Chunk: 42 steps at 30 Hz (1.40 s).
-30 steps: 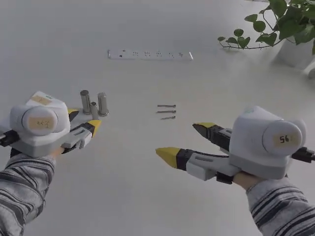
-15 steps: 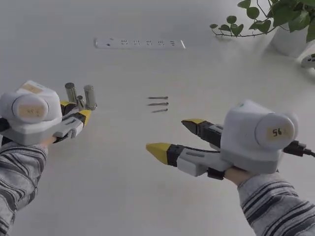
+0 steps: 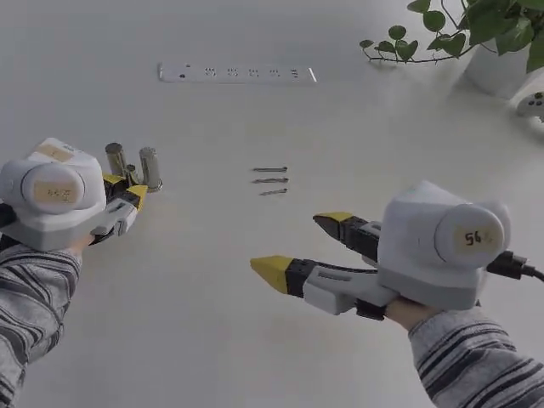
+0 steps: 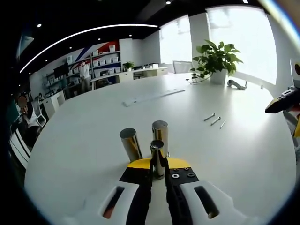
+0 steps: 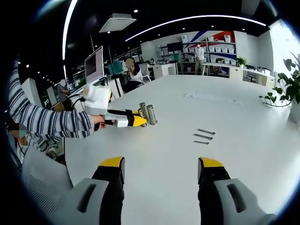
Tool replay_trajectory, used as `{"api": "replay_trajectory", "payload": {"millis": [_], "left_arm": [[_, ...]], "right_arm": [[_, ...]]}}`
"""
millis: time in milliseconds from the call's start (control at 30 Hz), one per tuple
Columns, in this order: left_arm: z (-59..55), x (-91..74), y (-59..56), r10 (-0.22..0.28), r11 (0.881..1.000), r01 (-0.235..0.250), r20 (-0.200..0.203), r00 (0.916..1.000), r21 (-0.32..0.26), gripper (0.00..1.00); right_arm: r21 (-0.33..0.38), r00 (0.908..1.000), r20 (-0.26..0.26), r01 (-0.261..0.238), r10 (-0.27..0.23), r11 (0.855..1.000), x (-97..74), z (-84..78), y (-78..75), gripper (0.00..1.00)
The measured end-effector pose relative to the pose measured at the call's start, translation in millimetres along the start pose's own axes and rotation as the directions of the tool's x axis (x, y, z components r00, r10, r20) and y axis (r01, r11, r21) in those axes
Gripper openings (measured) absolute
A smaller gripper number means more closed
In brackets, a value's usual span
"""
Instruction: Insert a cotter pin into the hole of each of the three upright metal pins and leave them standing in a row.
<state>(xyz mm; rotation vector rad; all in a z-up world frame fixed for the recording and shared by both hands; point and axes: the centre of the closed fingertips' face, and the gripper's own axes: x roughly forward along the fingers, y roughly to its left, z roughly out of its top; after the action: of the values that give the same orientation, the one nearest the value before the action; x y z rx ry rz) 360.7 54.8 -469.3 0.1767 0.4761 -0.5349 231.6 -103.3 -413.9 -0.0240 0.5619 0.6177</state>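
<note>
Three upright metal pins (image 3: 150, 167) stand close together at the left of the white table (image 3: 212, 331). The left gripper (image 4: 158, 165) is shut on the nearest, shortest metal pin (image 4: 157, 157), and the other two (image 4: 130, 144) rise just behind it. In the head view, that gripper (image 3: 126, 187) is level with the cluster. Three cotter pins (image 3: 270, 179) lie in parallel at mid-table, also seen in the left gripper view (image 4: 215, 121) and the right gripper view (image 5: 203, 136). The right gripper (image 3: 299, 246) hovers open and holds nothing, a short way in front of the cotter pins, jaws (image 5: 161, 171) wide apart.
A white power strip (image 3: 236, 74) lies at the back of the table. A potted plant (image 3: 476, 25) in a white pot (image 3: 501, 72) stands at the far right. Bare tabletop lies between the two grippers.
The left gripper has moved in on the pin cluster and its jaws have narrowed onto the nearest pin. The right gripper has stayed open, about where it was.
</note>
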Motion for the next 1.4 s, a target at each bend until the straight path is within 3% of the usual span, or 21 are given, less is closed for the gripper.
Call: {"api": "replay_trajectory", "payload": {"millis": [167,367,533,967,1267,1400], "left_arm": [[0.3,0.0,1.8,0.006,0.998,-0.006,0.003,1.0000,-0.066,0.05],[-1.4,-3.8,1.0,0.019,0.998,-0.020,-0.008,0.9998,-0.057,0.05],[2.5,-9.2,-4.7,0.020,0.999,-0.019,0.009,0.9998,-0.046,0.05],[-5.3,-25.3,-37.8,0.012,0.993,-0.010,0.015,0.9998,-0.116,0.05],[-13.8,-31.4,-65.0,-0.008,0.994,0.008,0.000,1.0000,-0.112,0.05],[-17.7,-31.9,-73.7,-0.026,0.997,0.026,0.000,0.9997,-0.078,0.05]], "right_arm": [[-0.017,0.9995,-0.017,0.026,-0.027,1.000,-1.4,-4.2,-4.1,0.62],[-0.009,0.9992,-0.015,0.038,-0.038,0.999,-4.6,-4.2,-6.2,0.62],[-0.009,0.9991,-0.011,0.040,-0.041,0.999,-5.4,-3.2,-5.1,0.62],[-0.020,0.9989,-0.023,0.040,-0.040,0.999,-11.1,-7.6,-1.3,0.61],[-0.031,0.9990,-0.033,0.029,-0.030,0.999,-13.4,-8.8,2.5,0.61],[-0.040,0.9989,-0.035,0.029,-0.030,0.999,-15.8,-10.1,2.5,0.60]]}}
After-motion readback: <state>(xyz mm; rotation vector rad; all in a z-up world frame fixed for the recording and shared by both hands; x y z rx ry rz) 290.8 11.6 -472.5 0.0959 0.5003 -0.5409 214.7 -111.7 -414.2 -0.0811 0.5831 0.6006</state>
